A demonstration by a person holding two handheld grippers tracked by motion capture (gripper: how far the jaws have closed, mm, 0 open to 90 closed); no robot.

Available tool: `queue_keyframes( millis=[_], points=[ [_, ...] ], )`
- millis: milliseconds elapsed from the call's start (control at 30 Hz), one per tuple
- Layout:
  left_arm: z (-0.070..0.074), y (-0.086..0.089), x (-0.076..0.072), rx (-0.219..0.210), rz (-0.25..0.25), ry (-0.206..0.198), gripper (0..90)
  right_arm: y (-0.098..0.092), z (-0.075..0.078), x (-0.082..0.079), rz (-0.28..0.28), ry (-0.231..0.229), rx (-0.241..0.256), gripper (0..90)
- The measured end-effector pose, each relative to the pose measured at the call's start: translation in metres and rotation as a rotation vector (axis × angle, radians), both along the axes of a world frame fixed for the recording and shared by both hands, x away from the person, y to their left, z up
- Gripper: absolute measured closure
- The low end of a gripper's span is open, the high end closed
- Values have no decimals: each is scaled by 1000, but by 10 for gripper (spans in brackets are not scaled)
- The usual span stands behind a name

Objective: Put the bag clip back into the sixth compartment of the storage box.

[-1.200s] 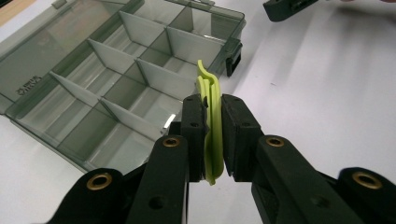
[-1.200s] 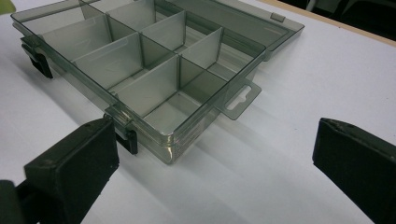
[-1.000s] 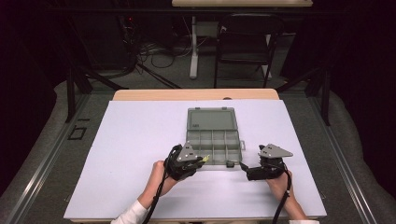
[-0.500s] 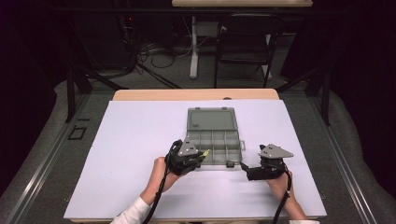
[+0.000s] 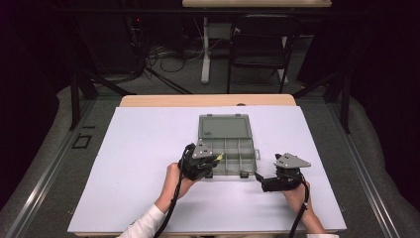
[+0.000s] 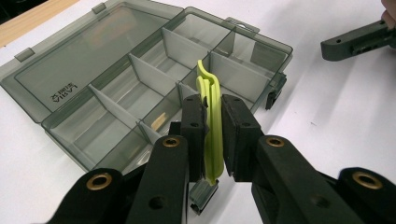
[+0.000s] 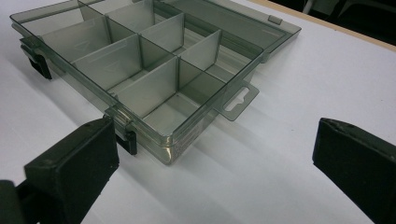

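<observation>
I'm holding a thin lime-green plastic clip-like strip in the left gripper, jaws clenched on its flat sides about mid-length, curved tip sticking up past the pads. It's hanging over the near-left corner of the smoky grey translucent plastic compartment box, lid lying open flat behind on the white table. From the high view the left gripper is sitting at the box's front-left edge, strip's yellow-green tip poking toward the compartments.

Right gripper is hovering just off the box's front-right corner, jaws released wide, nothing between them; same gripper in the high view is near the latch side.

Handling guess: strip is looking very light, springy, smooth, so it could be twisting or slipping if pinched near an end. Mid-body on the flat faces is the safest hold. The box is light and rigid, likely sliding on the table if nudged; I'm thinking the right gripper could be bracing it.
</observation>
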State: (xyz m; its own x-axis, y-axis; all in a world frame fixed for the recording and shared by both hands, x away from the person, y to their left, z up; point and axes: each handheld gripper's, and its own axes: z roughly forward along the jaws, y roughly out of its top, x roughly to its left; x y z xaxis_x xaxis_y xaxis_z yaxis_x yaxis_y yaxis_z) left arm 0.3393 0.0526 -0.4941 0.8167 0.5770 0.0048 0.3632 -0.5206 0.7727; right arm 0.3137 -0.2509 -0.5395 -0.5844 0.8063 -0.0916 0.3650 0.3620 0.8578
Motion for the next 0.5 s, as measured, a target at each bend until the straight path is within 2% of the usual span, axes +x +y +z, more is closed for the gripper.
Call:
queue_keyframes(
  millis=[500],
  points=[
    [-6, -6, 11, -17, 53, 22, 800, 0, 0, 0, 0, -1, -1, 0]
  ],
)
